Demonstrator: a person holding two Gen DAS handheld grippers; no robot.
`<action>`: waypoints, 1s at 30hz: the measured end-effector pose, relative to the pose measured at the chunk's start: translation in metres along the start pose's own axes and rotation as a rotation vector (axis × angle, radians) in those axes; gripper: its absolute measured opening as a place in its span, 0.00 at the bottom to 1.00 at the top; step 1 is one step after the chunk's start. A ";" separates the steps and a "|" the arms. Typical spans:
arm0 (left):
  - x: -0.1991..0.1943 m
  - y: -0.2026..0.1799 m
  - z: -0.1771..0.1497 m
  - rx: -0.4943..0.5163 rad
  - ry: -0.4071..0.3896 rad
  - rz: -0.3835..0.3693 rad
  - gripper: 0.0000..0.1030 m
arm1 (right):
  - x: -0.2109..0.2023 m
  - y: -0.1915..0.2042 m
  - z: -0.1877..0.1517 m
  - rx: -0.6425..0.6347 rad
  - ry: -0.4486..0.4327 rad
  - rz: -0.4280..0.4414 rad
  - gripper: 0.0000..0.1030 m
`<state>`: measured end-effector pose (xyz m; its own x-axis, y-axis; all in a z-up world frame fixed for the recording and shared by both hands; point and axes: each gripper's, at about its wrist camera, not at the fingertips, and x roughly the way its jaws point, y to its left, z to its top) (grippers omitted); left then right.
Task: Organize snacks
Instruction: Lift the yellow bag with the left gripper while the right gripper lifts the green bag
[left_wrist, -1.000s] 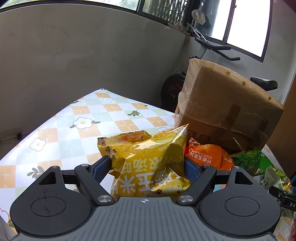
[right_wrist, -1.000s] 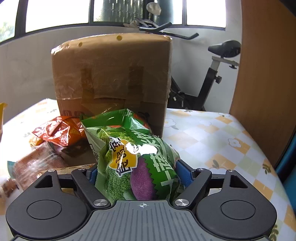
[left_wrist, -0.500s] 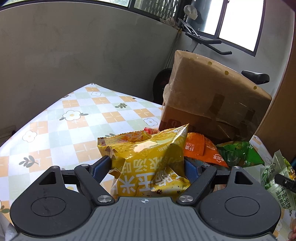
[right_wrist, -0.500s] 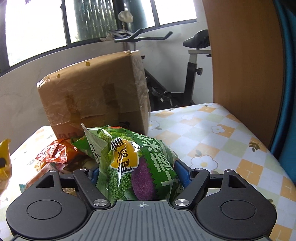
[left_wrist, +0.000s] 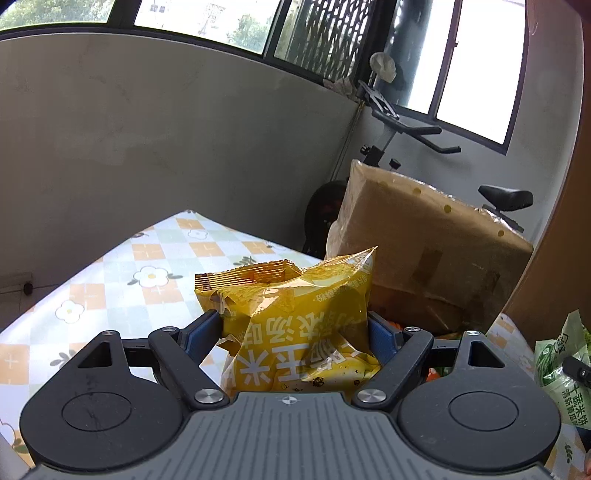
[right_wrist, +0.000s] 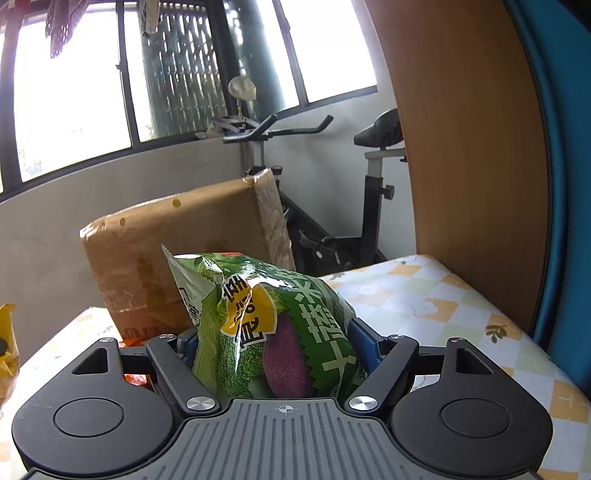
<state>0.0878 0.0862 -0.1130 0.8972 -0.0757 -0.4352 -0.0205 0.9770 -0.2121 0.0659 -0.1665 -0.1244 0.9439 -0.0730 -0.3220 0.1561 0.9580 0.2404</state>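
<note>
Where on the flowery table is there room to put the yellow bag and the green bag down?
The tablecloth is bare left of the cardboard box, ahead of the left claw with its yellow snack bag. It is also bare between the box and the wooden panel, beside the right claw holding the green snack bag. Crowded: packets at the box's foot.

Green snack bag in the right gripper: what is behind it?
Behind the green snack bag stands the taped cardboard box, with an exercise bike beyond. The bag covers the box's lower right part, so whatever lies there is hidden.
</note>
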 end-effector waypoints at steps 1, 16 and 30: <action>-0.001 0.000 0.005 -0.001 -0.015 -0.004 0.83 | -0.001 -0.001 0.003 0.004 -0.013 0.003 0.72; 0.034 -0.068 0.100 0.106 -0.127 -0.209 0.83 | 0.016 0.018 0.098 -0.023 -0.179 0.046 0.72; 0.166 -0.148 0.177 0.207 -0.054 -0.298 0.83 | 0.143 0.079 0.196 -0.063 -0.170 0.253 0.72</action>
<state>0.3180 -0.0360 0.0013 0.8724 -0.3580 -0.3327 0.3302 0.9337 -0.1387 0.2701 -0.1556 0.0285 0.9864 0.1298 -0.1005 -0.1034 0.9667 0.2340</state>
